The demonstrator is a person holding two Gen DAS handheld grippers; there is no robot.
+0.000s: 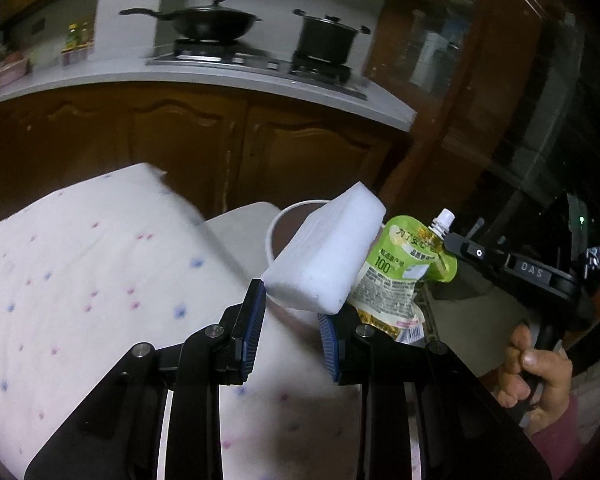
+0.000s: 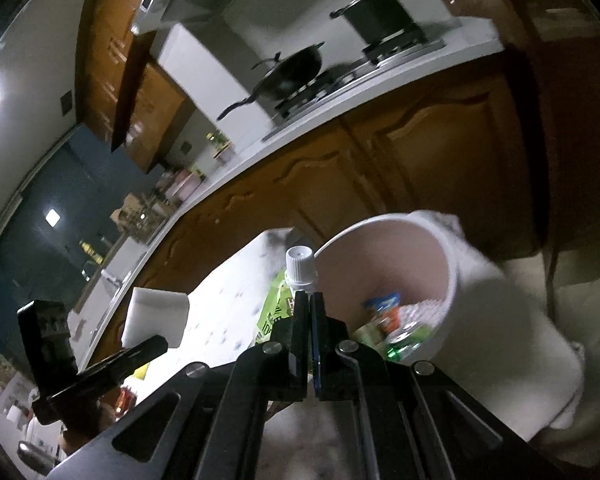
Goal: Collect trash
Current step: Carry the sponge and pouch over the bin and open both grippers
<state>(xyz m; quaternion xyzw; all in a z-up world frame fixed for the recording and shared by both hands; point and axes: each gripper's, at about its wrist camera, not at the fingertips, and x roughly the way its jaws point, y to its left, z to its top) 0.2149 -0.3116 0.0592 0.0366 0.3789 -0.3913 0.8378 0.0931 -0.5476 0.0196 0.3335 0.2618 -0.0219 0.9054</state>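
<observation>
My left gripper (image 1: pixel 292 304) is shut on the lower end of a white foam block (image 1: pixel 324 248), which hangs in the air over the dotted tablecloth (image 1: pixel 80 280). The block (image 2: pixel 156 312) also shows at the lower left in the right wrist view. My right gripper (image 2: pixel 310 300) is shut on a green drink pouch (image 2: pixel 274 312) just below its white screw cap (image 2: pixel 299 264). In the left wrist view the pouch (image 1: pixel 404 268) hangs just right of the block. A white trash bin (image 2: pixel 452 264) with several wrappers inside stands right beyond both grippers; its rim (image 1: pixel 274 224) peeks out behind the block.
Beyond the table runs a white kitchen counter (image 1: pixel 220 76) over brown cabinet doors (image 1: pixel 180 140). On its stove stand a black wok (image 1: pixel 208 20) and a black pot (image 1: pixel 328 36). A person's hand (image 1: pixel 532 368) grips the right tool's handle. A dark cabinet (image 1: pixel 500 100) stands at the right.
</observation>
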